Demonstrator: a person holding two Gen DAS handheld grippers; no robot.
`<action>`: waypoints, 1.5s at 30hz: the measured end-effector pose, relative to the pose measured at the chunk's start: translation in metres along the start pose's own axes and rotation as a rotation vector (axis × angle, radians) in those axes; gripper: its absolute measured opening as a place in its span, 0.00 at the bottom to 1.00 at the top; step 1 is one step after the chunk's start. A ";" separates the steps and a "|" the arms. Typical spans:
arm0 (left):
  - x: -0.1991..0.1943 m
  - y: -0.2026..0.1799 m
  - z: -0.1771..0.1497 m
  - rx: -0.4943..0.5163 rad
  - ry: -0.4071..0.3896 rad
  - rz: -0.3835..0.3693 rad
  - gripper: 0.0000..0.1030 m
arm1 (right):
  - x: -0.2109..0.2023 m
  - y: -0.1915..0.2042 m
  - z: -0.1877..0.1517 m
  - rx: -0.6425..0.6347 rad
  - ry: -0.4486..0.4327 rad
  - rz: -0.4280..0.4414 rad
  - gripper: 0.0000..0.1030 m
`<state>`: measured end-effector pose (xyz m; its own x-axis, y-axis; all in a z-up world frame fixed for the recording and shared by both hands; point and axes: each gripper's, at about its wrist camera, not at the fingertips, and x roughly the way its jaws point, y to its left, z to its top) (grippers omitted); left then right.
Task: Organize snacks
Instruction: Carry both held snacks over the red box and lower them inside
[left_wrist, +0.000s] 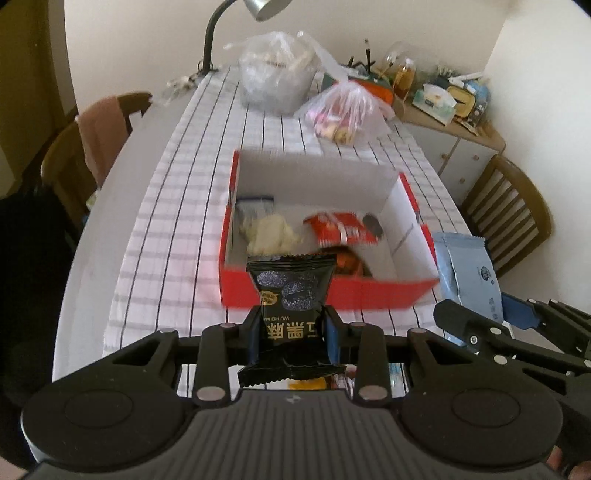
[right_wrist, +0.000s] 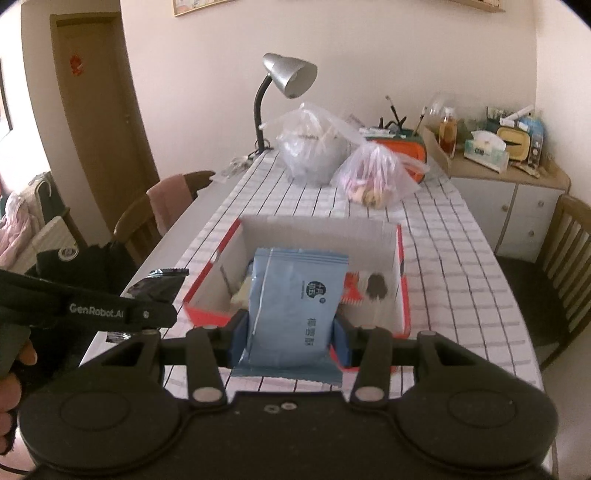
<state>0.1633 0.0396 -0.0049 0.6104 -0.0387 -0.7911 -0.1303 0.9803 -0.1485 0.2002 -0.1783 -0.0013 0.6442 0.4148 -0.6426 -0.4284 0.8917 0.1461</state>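
A red cardboard box (left_wrist: 369, 293) with white inner walls lies open on the checked tablecloth; the right wrist view shows the red box (right_wrist: 400, 280) too. Inside lie an orange packet (left_wrist: 341, 229), a pale snack (left_wrist: 269, 234) and other wrapped snacks. My left gripper (left_wrist: 291, 332) is shut on a black snack packet (left_wrist: 291, 291), held above the table just in front of the box. My right gripper (right_wrist: 290, 341) is shut on a light blue snack packet (right_wrist: 295, 306), also raised before the box. That blue packet (left_wrist: 469, 273) shows at right in the left wrist view.
Two clear plastic bags (left_wrist: 275, 74) (left_wrist: 343, 110) sit at the table's far end beside a desk lamp (right_wrist: 286, 85). Wooden chairs (left_wrist: 96, 144) (right_wrist: 565, 258) stand on both sides. A cluttered cabinet (right_wrist: 506, 173) fills the far right corner.
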 end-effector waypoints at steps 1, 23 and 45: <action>0.001 -0.001 0.006 0.006 -0.005 0.000 0.32 | 0.004 -0.002 0.005 -0.002 -0.002 -0.003 0.43; 0.118 -0.004 0.105 0.028 0.125 0.067 0.32 | 0.142 -0.050 0.058 0.001 0.180 0.010 0.43; 0.215 0.010 0.107 0.009 0.307 0.124 0.32 | 0.226 -0.056 0.035 -0.003 0.334 0.023 0.43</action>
<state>0.3765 0.0617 -0.1128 0.3263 0.0255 -0.9449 -0.1815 0.9827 -0.0361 0.3919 -0.1287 -0.1282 0.3910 0.3518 -0.8505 -0.4428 0.8820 0.1613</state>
